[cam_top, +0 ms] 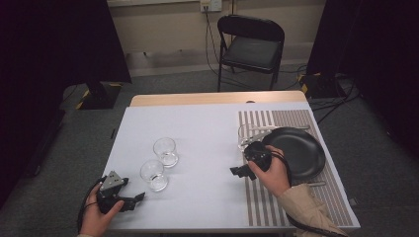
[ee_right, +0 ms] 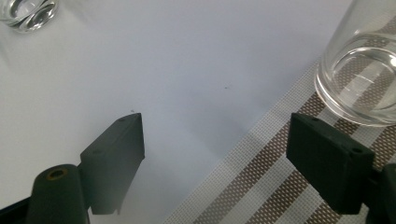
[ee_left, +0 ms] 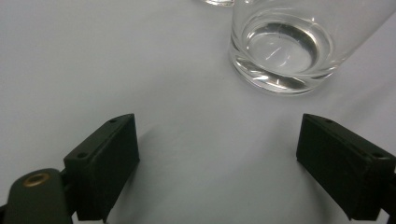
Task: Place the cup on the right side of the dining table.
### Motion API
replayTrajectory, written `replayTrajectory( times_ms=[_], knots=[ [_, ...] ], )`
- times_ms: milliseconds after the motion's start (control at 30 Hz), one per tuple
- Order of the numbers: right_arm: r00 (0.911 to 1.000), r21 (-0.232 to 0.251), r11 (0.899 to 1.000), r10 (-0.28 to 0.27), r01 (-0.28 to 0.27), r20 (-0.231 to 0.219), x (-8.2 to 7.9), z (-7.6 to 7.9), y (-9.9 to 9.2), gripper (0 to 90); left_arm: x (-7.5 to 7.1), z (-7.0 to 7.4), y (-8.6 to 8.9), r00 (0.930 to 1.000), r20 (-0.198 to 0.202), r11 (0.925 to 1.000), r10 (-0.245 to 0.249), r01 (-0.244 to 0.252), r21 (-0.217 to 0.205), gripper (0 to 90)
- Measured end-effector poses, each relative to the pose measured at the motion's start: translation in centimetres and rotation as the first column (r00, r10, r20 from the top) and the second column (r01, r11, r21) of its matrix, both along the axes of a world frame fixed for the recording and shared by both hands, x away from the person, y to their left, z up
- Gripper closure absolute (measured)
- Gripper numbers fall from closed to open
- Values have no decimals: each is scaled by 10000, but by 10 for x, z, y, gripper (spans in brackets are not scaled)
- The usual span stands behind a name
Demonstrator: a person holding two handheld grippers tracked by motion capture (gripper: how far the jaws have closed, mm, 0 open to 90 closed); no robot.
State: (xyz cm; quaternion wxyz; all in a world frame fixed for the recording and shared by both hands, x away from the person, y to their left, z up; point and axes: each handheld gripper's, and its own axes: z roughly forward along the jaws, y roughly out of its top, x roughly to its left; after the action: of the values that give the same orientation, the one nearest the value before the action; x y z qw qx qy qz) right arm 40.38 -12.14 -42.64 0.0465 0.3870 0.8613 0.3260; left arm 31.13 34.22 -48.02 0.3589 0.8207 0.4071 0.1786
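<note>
Left gripper [cam_top: 140,196], fingers spread and empty, sat lower left beside the near clear round glass tumbler [cam_top: 153,175]. Right gripper [cam_top: 233,171], spread too, hovered mid-frame. Risk: a finger clipping the slick rim, tipping it into the second clear tumbler [cam_top: 165,151].

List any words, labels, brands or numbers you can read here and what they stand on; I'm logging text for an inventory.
None: no readable text stands on anything.
The three clear glasses, such as the one nearest the left gripper, are unmarked.
The black plate and striped placemat carry no lettering.
The wall outlet is too small and blurred to show any marking.
</note>
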Motion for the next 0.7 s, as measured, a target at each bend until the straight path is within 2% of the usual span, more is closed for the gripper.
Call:
replayTrajectory(
  times_ms=[700],
  knots=[
    [9997, 41, 9998, 179, -178, -153, -6, -8, -2, 180, 0, 0, 0, 10000, 1, 10000, 1, -1, 3, 122]
  ],
)
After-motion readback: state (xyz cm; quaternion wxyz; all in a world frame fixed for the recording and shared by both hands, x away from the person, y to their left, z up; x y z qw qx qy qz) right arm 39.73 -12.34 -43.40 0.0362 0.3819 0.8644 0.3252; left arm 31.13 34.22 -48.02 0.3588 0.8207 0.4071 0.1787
